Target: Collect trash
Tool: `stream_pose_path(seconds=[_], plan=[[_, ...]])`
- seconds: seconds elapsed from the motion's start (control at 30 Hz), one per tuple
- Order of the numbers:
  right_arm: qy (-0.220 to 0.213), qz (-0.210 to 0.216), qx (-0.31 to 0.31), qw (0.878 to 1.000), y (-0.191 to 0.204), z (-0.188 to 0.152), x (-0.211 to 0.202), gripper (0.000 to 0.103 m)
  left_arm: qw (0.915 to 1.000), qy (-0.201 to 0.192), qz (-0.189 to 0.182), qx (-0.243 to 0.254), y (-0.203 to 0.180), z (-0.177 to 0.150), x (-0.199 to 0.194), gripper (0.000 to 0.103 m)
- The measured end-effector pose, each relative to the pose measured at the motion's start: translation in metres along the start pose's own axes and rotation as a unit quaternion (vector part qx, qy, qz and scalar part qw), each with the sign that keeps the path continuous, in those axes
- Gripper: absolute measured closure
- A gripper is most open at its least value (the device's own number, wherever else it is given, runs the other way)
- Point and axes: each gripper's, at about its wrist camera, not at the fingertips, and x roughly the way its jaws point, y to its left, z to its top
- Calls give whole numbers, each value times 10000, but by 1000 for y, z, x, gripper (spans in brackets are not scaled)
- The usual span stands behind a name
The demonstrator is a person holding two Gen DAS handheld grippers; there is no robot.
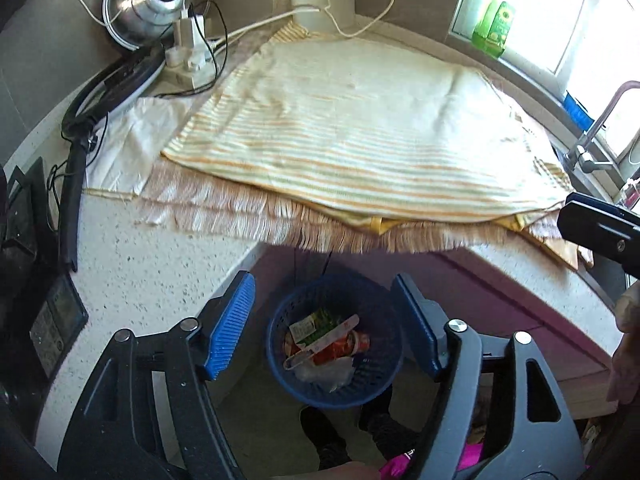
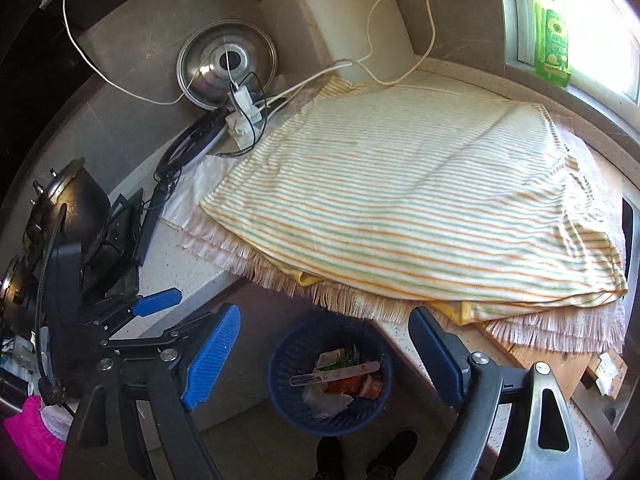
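Observation:
A blue mesh trash basket point(image 1: 376, 376) point(image 2: 286, 376) stands on the floor below the counter edge. It holds several pieces of trash point(image 1: 326, 340) point(image 2: 340, 376): a green and white carton, a red wrapper, clear plastic and a pale stick-like tool. My left gripper point(image 1: 324, 320) is open and empty, held above the basket. My right gripper point(image 2: 324, 356) is open and empty, also above the basket. The left gripper's blue-padded fingers point(image 2: 158, 302) show at the left of the right wrist view.
A striped cloth point(image 1: 360, 128) point(image 2: 420, 208) over fringed mats covers the speckled counter point(image 1: 132, 256). At the back stand a steel lid point(image 1: 148, 4), a power strip with cables point(image 1: 188, 56) and a white board point(image 2: 352, 12). A green bottle point(image 2: 552, 36) stands on the sill. A faucet point(image 1: 596, 132) is at right.

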Motion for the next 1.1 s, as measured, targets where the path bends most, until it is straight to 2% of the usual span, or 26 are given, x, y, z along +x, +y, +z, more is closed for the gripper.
stream_pose_path(seconds=[0.1, 0.33, 0.47, 0.8, 1.1], plan=[[-184, 22, 9, 9998, -4, 10, -14, 13, 9996, -282, -42, 7, -5, 19, -15, 25], [-698, 21, -62, 9975, -12, 35, -47, 5, 9965, -826, -83, 35, -22, 59, -51, 8], [-888, 73, -112, 9960, -14, 46, -61, 0, 9952, -970, -112, 44, -25, 73, -61, 6], [-1138, 142, -106, 9933, -18, 59, -77, 0, 9922, -1197, -235, -261, -26, 93, -86, 2], [-1234, 205, 30, 9921, -22, 60, -81, 0, 9920, -1237, -186, -171, -33, 97, -94, 1]])
